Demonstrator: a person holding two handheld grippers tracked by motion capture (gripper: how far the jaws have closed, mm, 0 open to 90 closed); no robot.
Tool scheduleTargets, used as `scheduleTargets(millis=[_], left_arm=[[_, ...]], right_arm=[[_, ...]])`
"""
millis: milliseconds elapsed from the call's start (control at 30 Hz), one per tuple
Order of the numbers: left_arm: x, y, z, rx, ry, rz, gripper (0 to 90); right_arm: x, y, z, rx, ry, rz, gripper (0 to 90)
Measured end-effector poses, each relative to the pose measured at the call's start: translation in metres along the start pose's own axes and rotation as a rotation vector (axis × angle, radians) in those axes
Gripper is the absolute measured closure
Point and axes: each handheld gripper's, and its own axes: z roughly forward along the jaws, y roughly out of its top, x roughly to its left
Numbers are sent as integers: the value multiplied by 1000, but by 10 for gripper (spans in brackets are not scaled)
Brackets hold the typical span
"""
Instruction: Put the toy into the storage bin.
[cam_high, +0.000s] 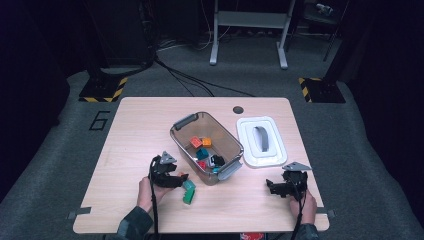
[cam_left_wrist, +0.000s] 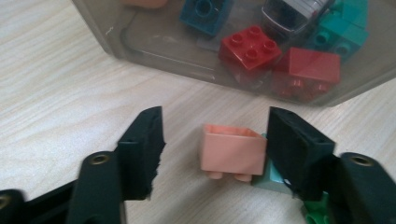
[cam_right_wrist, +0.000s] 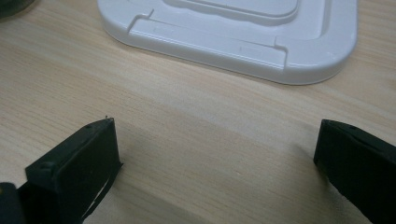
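A salmon-orange brick (cam_left_wrist: 232, 151) lies upside down on the wooden table (cam_high: 135, 150), just in front of the clear bin (cam_left_wrist: 154, 51). My left gripper (cam_left_wrist: 217, 128) is lowered around it, open. Its right jaw rests against the brick's side, while the left jaw stands a clear gap away. In the high view the left gripper (cam_high: 177, 179) sits by the bin's near corner, with the orange brick (cam_high: 183, 176) at its tips. My right gripper (cam_right_wrist: 215, 135) hovers open over bare wood with nothing between its jaws, near the table's front right (cam_high: 270, 186).
The bin (cam_high: 175, 131) holds several bricks, among them two red bricks (cam_left_wrist: 251, 46) and a blue one (cam_left_wrist: 205, 11). A pale teal brick (cam_left_wrist: 273, 182) and a green brick (cam_high: 189, 192) lie beside the orange one. The white lid (cam_high: 261, 141) lies right of the bin.
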Motion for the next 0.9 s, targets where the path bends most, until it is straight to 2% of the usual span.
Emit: scheduleTargets(millis=[133, 200, 233, 400, 667, 767, 900], left_arm=[[3, -3, 1, 11, -11, 2, 525], [4, -5, 2, 22, -15, 4, 556], [4, -6, 3, 11, -14, 6, 570], [5, -6, 0, 11, -2, 22, 589], [12, -13, -10, -9, 1, -3, 591], [14, -15, -15, -34, 9, -9, 591], [21, -15, -22, -37, 11, -19, 591]], right_arm=[[0, 0, 0, 1, 2, -4, 0], [0, 0, 0, 1, 2, -3, 0], [0, 0, 0, 1, 2, -3, 0], [0, 0, 0, 1, 2, -4, 0], [0, 0, 0, 1, 2, -4, 0], [0, 0, 0, 1, 2, -3, 0], [0, 0, 0, 1, 2, -3, 0]])
